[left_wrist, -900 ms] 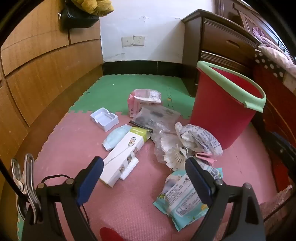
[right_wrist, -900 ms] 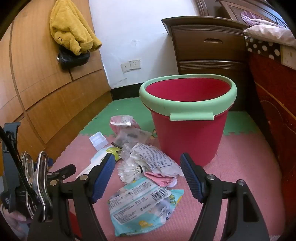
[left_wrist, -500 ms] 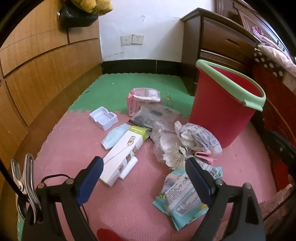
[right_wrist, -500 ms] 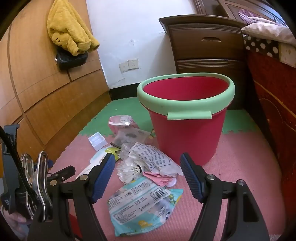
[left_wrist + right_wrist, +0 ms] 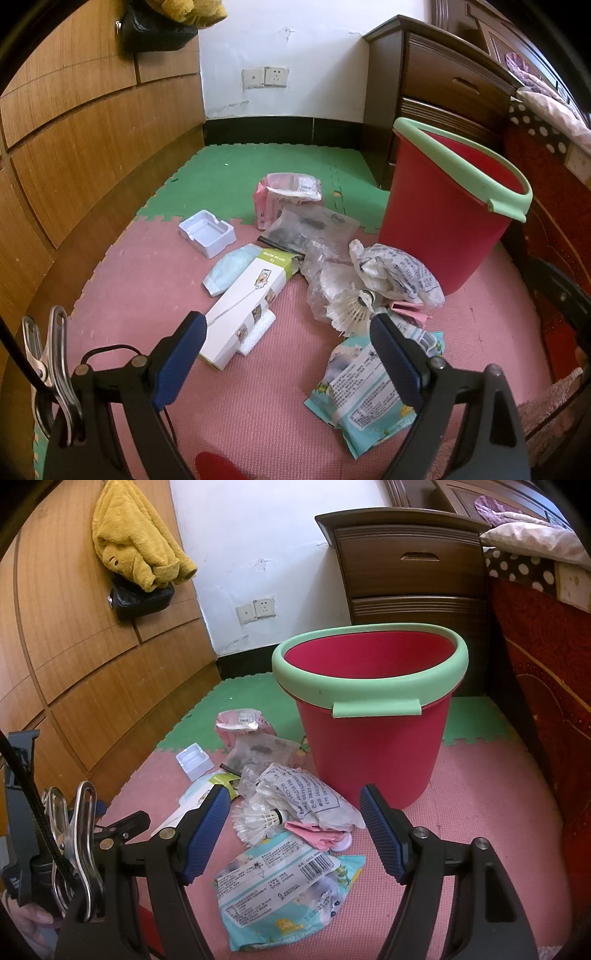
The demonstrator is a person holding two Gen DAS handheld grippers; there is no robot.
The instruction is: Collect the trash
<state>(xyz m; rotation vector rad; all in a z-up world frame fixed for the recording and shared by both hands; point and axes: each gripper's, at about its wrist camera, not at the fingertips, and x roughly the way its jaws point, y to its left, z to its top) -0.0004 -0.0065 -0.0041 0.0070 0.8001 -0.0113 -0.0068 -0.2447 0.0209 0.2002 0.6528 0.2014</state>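
A red bucket with a green rim (image 5: 443,221) (image 5: 369,746) stands upright on the pink mat. Trash lies to its left: a light blue wipes packet (image 5: 369,391) (image 5: 280,882), a shuttlecock (image 5: 351,310) (image 5: 255,819), a crumpled printed bag (image 5: 399,273) (image 5: 306,794), a white and green box (image 5: 247,306), a white plastic tray (image 5: 207,232) (image 5: 194,762), clear bags (image 5: 310,225) and a pink packet (image 5: 284,195) (image 5: 240,723). My left gripper (image 5: 288,358) is open and empty, above the mat near the box. My right gripper (image 5: 295,830) is open and empty, above the wipes packet.
A wooden wardrobe (image 5: 74,664) runs along the left with a yellow cloth (image 5: 136,546) and a black bag hanging on it. A dark nightstand (image 5: 410,572) stands behind the bucket. A bed with red cover (image 5: 546,686) is on the right. Green mat (image 5: 258,166) lies further back.
Both grippers have drifted slightly forward and down toward the trash pile. Their jaws stay open and nothing on the floor has moved.
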